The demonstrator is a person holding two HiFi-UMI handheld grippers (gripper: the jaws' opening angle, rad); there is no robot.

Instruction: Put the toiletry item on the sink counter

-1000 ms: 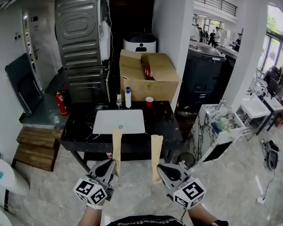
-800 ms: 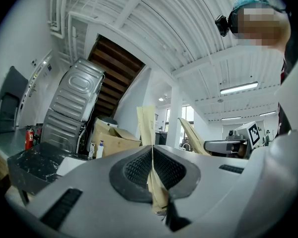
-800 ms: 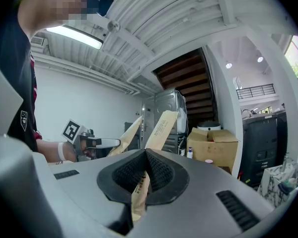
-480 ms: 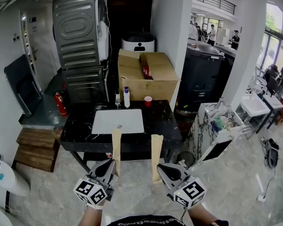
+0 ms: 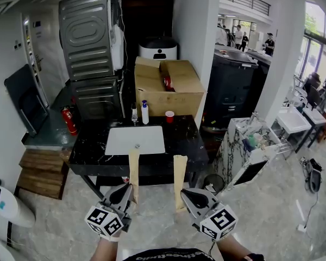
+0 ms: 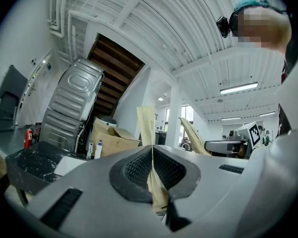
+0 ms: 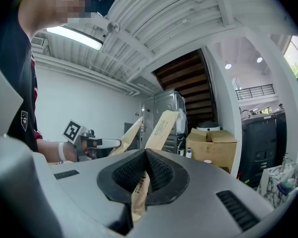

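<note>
In front of the sink counter (image 5: 183, 137), well short of it, the left gripper (image 5: 129, 193) has its jaws pressed onto a tan paper sachet (image 5: 134, 170), held upright. The right gripper (image 5: 183, 196) pinches a second tan sachet (image 5: 180, 173) the same way (both stick up side by side, apart). On the counter are a white basin (image 5: 136, 140), a pump bottle (image 5: 145, 113) and a red cup (image 5: 169, 116), with a cardboard box (image 5: 165, 88) behind.

Open cardboard box (image 5: 168, 88), red cup (image 5: 169, 116) before it, red fire extinguisher (image 5: 69, 120) leftward
</note>
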